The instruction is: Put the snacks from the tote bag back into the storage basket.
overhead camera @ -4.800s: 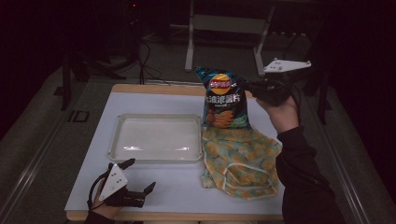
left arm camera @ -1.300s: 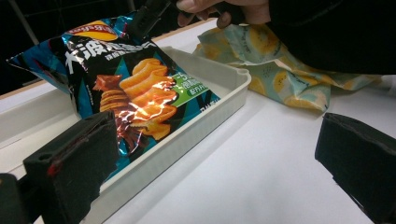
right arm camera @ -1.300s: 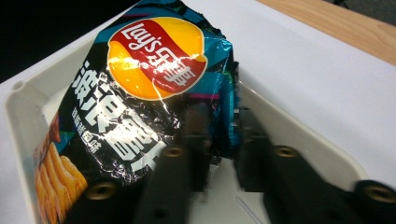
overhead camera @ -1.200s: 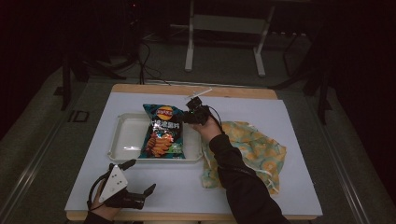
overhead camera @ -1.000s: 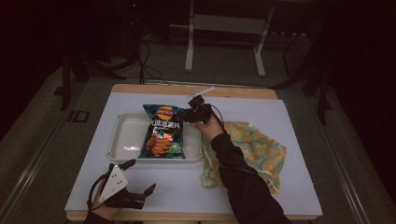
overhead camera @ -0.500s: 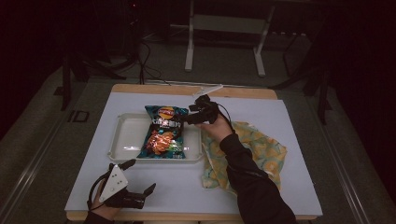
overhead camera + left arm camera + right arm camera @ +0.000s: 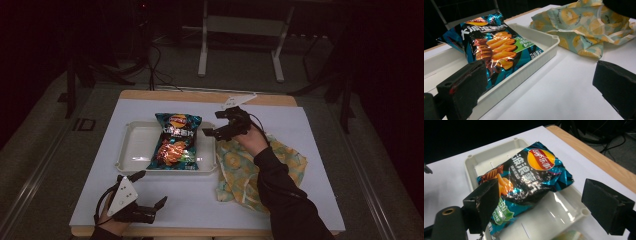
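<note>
A blue chip bag (image 7: 175, 142) lies in the white tray (image 7: 135, 150) on the white table, leaning on the tray's far right side. My right gripper (image 7: 212, 123) hovers just right of the bag's top corner. Its jaws have just been opening; they stand wide apart with nothing between the pads. From the right gripper view the bag (image 7: 534, 177) and tray (image 7: 486, 157) lie below the open right gripper (image 7: 544, 205). My left gripper (image 7: 152, 188) rests open near the table's front left. From the left gripper view its jaws (image 7: 539, 87) face the bag (image 7: 491, 47).
A fruit-print cloth bag (image 7: 280, 165) lies crumpled right of the tray, under my right forearm, also in the left gripper view (image 7: 584, 27). A wooden strip (image 7: 200, 96) edges the table's far side. A metal stand (image 7: 240, 30) and cables sit on the floor behind.
My right gripper has let go of the chip bag, opened and drawn off to the right and up. The bag has settled flatter in the tray. The left gripper stayed put.
</note>
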